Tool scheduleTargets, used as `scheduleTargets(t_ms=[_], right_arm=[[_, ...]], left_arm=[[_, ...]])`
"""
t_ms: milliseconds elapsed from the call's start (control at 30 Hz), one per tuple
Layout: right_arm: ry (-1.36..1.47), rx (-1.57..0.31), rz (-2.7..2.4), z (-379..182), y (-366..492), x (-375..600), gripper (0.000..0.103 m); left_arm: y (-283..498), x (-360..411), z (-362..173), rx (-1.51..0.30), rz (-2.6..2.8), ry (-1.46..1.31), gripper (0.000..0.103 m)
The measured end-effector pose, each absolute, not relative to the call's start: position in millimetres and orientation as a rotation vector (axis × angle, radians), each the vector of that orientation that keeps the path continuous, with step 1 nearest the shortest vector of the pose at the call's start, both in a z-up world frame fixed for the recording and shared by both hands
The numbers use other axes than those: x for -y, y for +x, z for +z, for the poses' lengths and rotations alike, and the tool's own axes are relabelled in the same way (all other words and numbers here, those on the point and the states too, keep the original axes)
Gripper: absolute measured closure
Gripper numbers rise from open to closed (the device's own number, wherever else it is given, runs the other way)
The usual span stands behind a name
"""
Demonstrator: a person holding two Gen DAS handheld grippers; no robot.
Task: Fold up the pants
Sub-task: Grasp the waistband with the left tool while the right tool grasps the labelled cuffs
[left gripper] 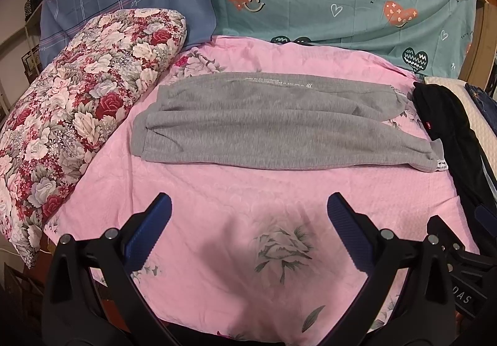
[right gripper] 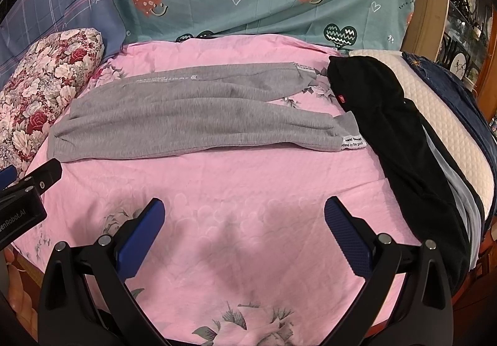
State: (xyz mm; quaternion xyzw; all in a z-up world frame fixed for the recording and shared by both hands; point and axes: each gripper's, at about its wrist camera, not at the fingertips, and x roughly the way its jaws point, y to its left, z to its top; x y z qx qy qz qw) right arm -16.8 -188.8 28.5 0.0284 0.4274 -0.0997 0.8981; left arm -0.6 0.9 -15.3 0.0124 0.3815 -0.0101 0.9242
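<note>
- left gripper (left gripper: 248, 209) and right gripper (right gripper: 243, 212): fingers spread wide, holding nothing, over bare pink bedspread (left gripper: 217, 190).
- grey pants (left gripper: 273, 125) flat beyond both fingertips, legs side by side, cuffs toward the right.
- Looks like pre-grasp; next, reach forward, pinch an end, fold across.
- black garment (right gripper: 391, 128) just right of cuffs.

Small print on the grey pants' white label (right gripper: 352, 142) stays barely legible, and the black garment (right gripper: 400, 140) covers whatever lies beneath it.
</note>
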Motion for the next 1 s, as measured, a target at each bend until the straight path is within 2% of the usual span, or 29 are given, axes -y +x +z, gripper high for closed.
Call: scheduleTargets(t_ms=[333, 500, 633, 833, 1000], right_arm=[[0.065, -0.907, -0.198, 23, -13, 190, 0.001], [0.074, -0.942, -0.202, 11, -7, 194, 0.001], [0.109, -0.985, -0.222, -3, -3, 208, 0.001], [0.139, -0.998, -0.231, -7, -2, 219, 0.001], [0.146, -0.999, -0.236, -9, -3, 224, 0.001]], left_arm=[[1, -1, -19, -0.787, -0.047, 0.031, 0.002], [27, -9, -49, -0.942, -0.161, -0.099, 0.002], [60, -39, -98, -1.108, -0.097, -0.251, 0.002], [124, -115, -127, -1.134, 0.070, -0.393, 0.002], [158, -158, -131, -1.148, 0.103, -0.474, 0.004]])
